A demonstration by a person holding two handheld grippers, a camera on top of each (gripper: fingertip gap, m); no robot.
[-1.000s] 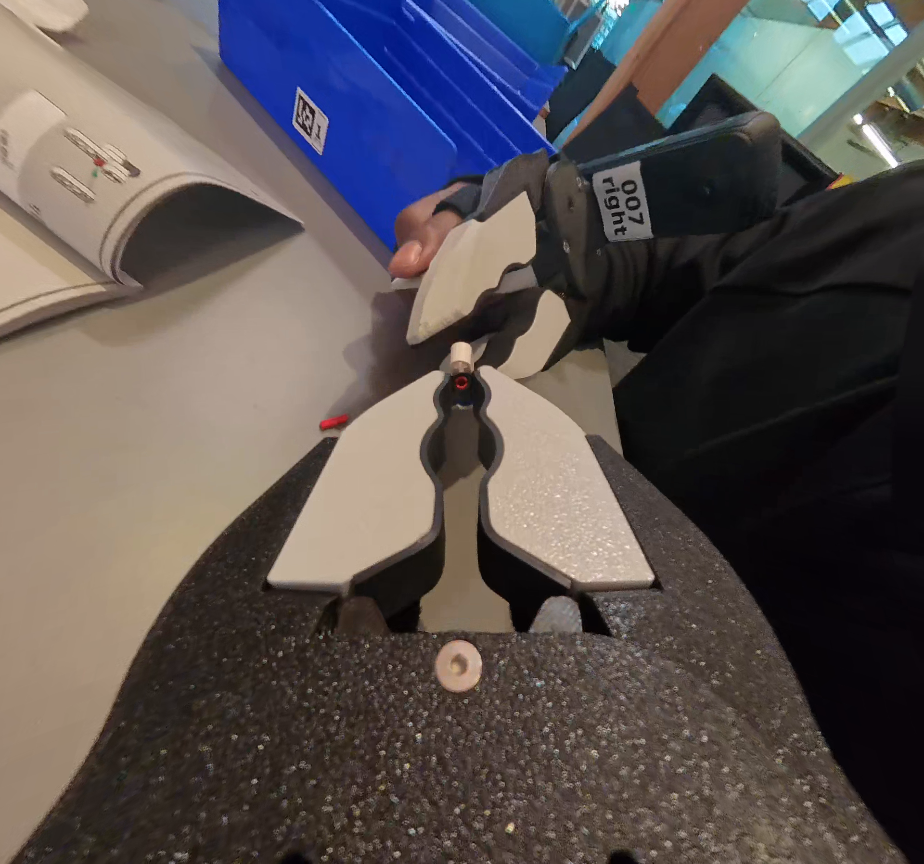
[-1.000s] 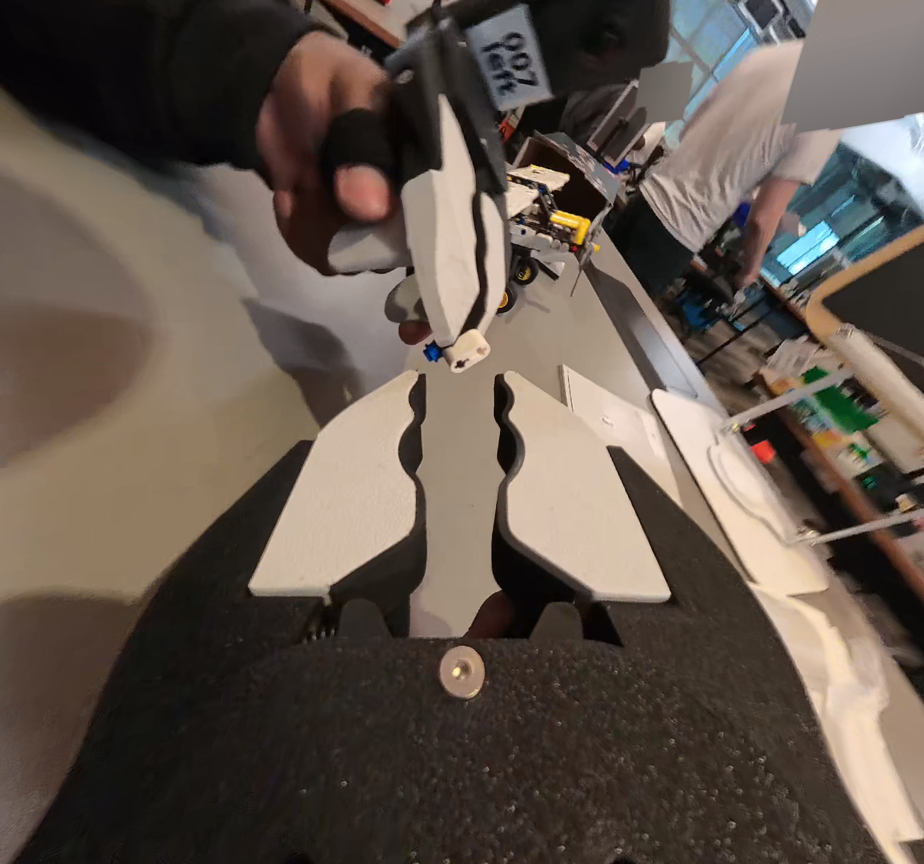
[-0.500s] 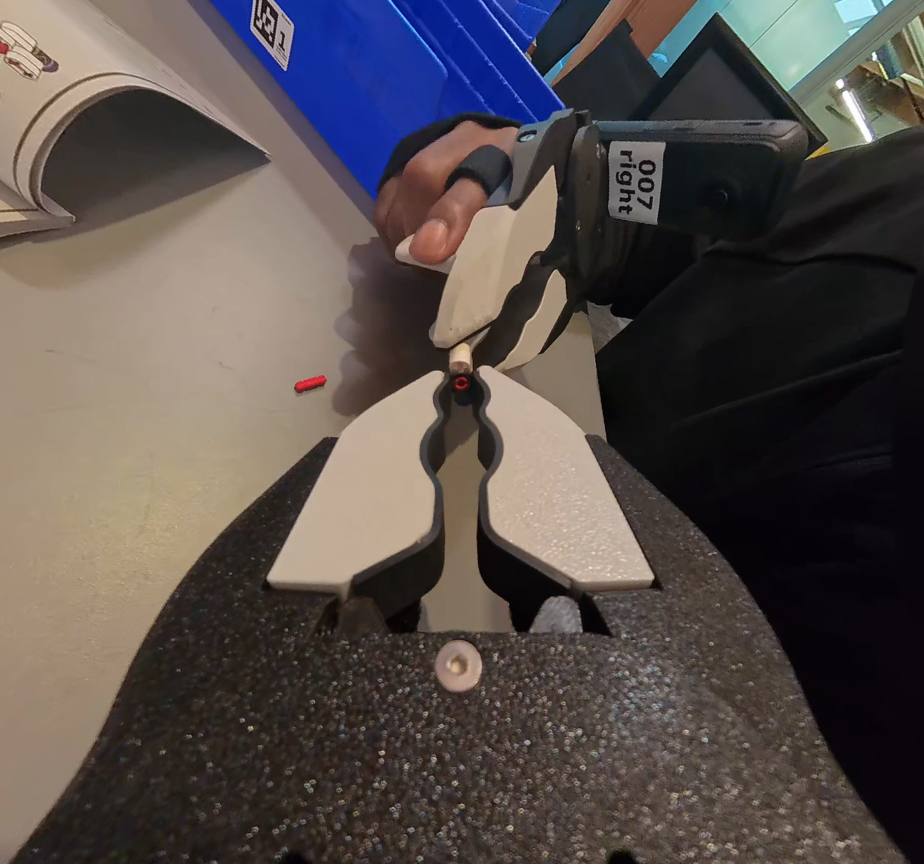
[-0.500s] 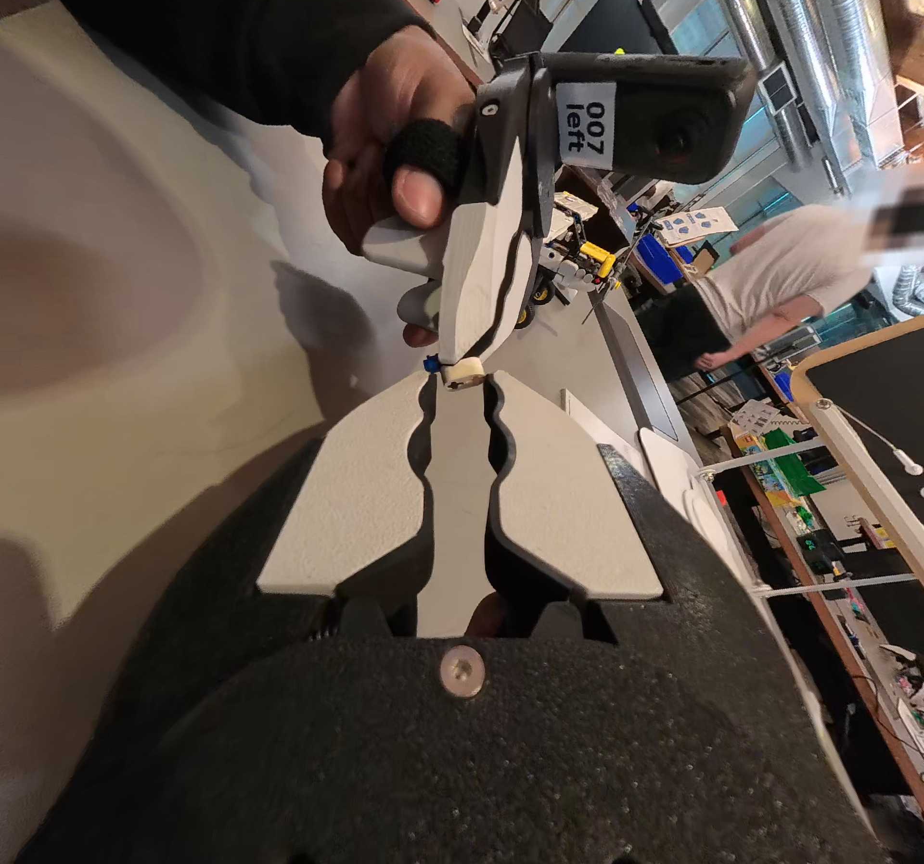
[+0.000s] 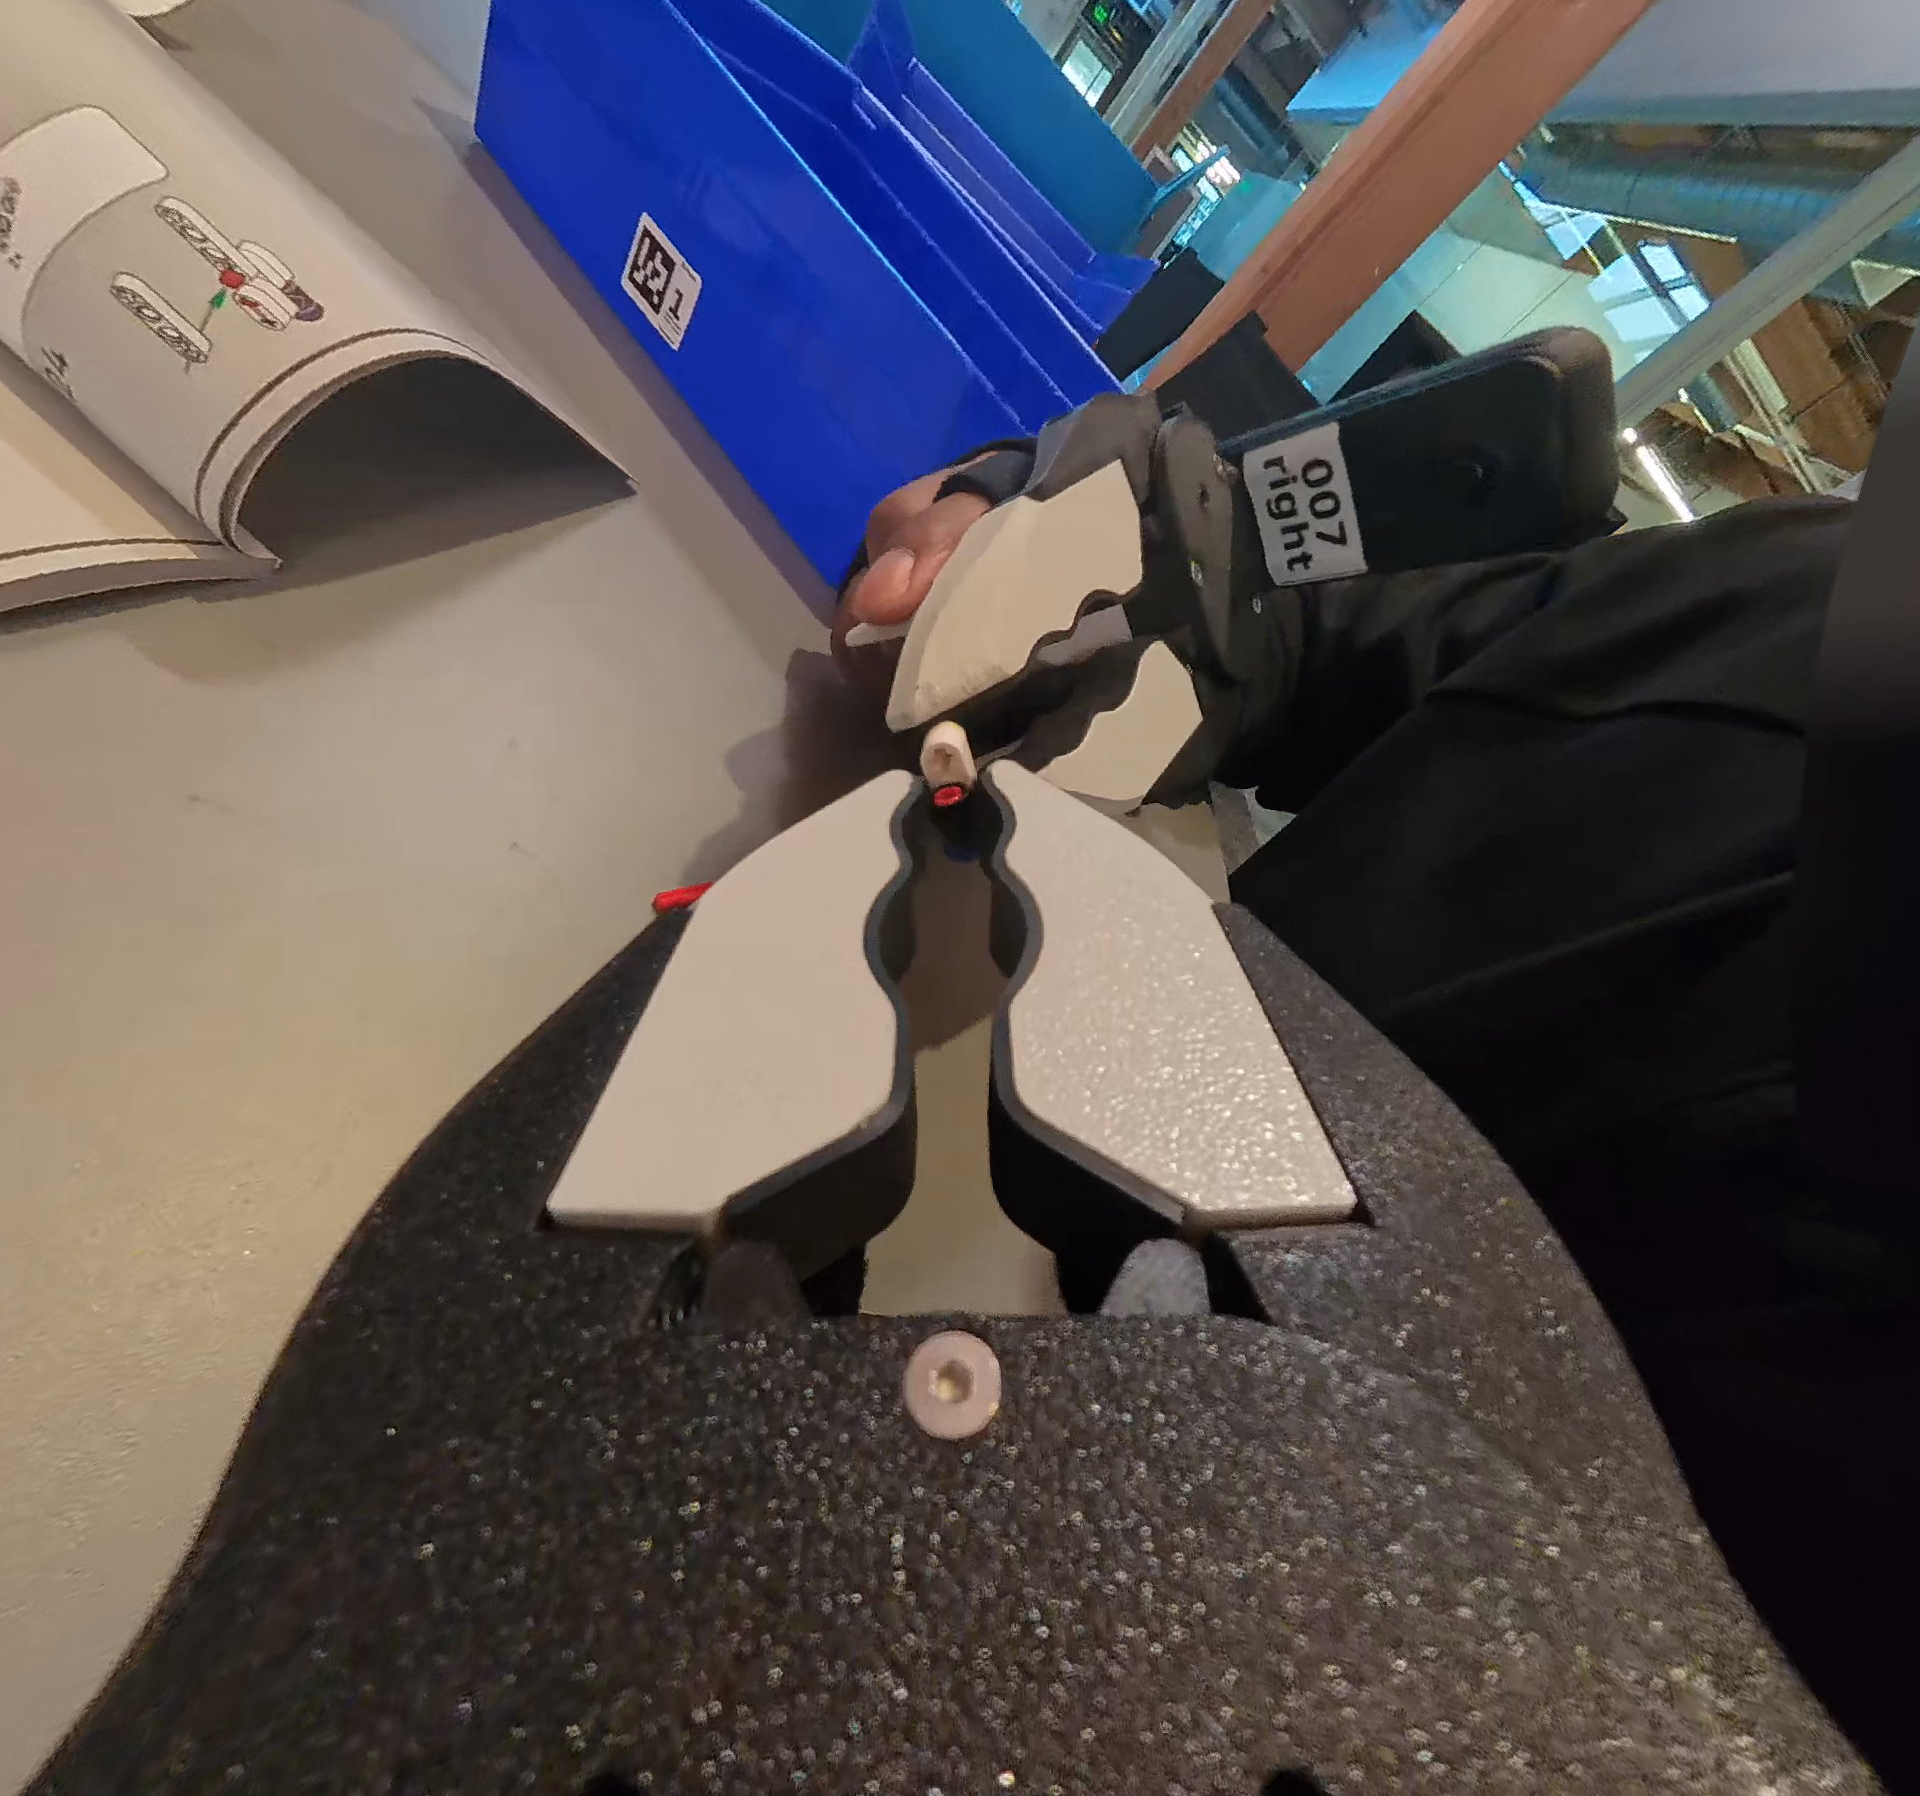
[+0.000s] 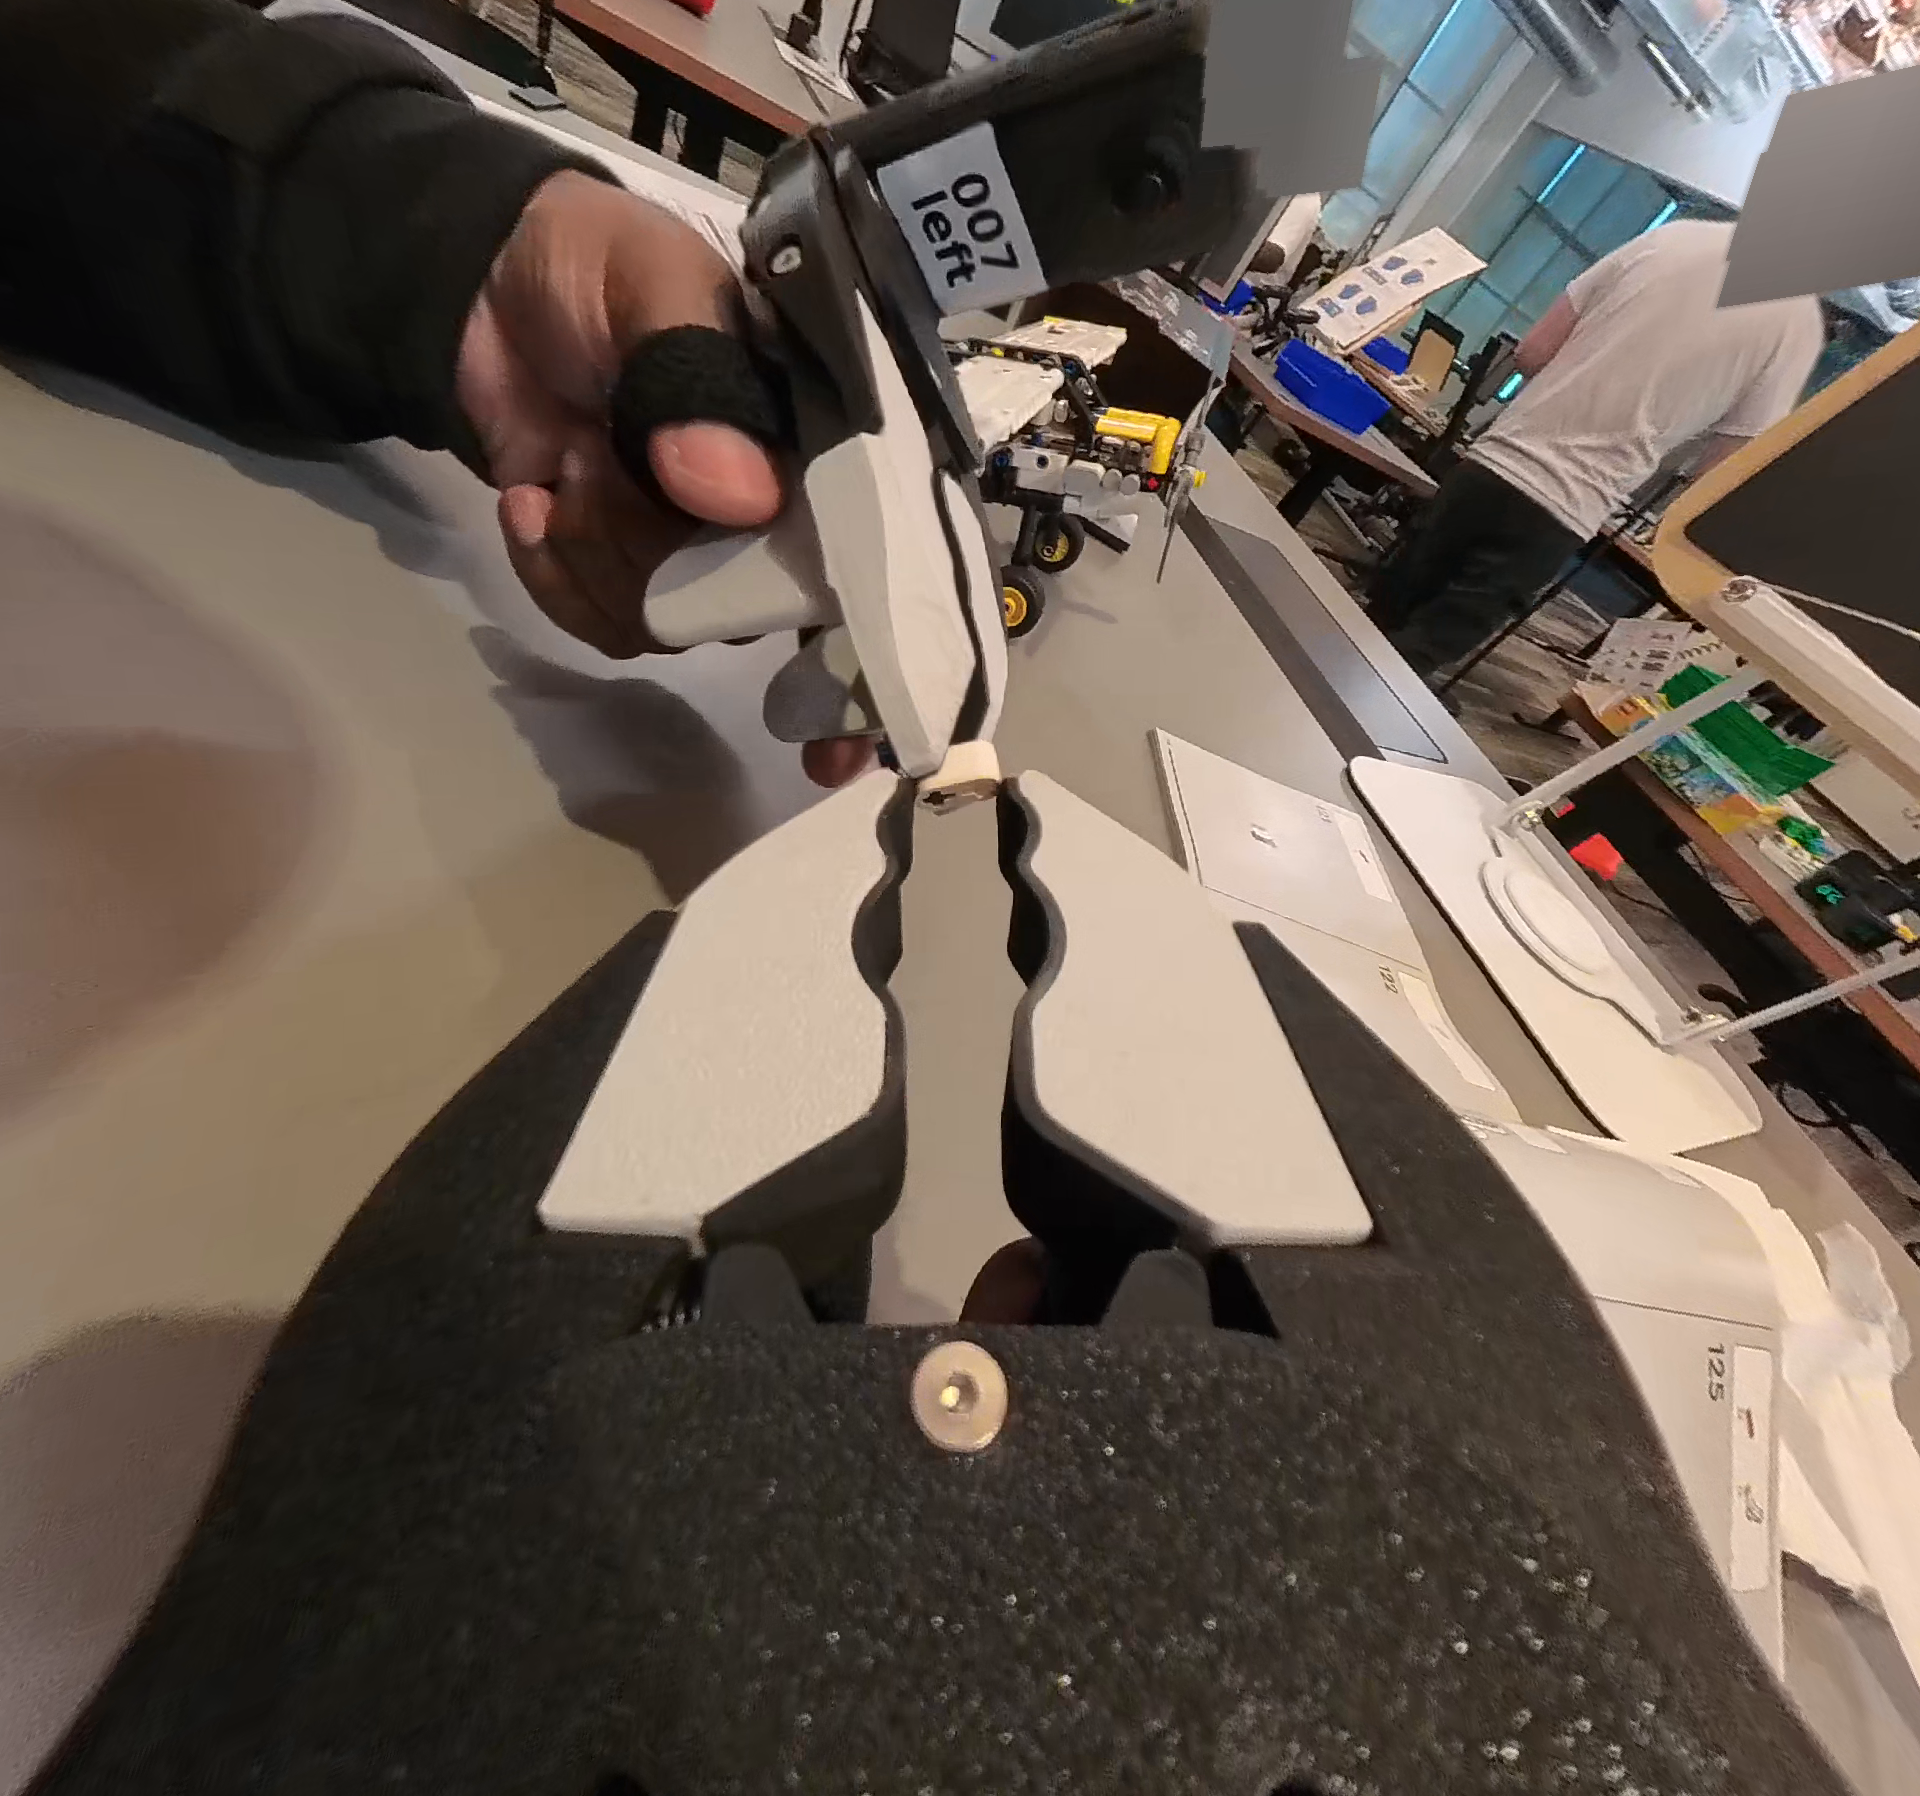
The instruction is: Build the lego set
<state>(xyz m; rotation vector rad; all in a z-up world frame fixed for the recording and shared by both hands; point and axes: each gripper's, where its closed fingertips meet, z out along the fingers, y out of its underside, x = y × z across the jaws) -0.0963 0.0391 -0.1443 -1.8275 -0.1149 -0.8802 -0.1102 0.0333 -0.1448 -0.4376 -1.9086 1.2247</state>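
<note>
While the left tool [image 5: 951,796] grips a small cream connector piece [image 5: 948,747] with a red pin end, the right tool [image 6: 958,790] has narrowed its jaws and closed in. Its fingertips now flank the piece's free end at frame centre, above the table [image 5: 312,863]; pad contact cannot be confirmed.

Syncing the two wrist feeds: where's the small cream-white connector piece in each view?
Left wrist view: cream-white connector piece sits just above centre, sticking out past the left gripper fingertips, with the right gripper's tips right behind it.
Right wrist view: same piece just above centre, at the right gripper fingertips, under the left gripper's closed tips.
Shared landmark: the grey tabletop.
</note>
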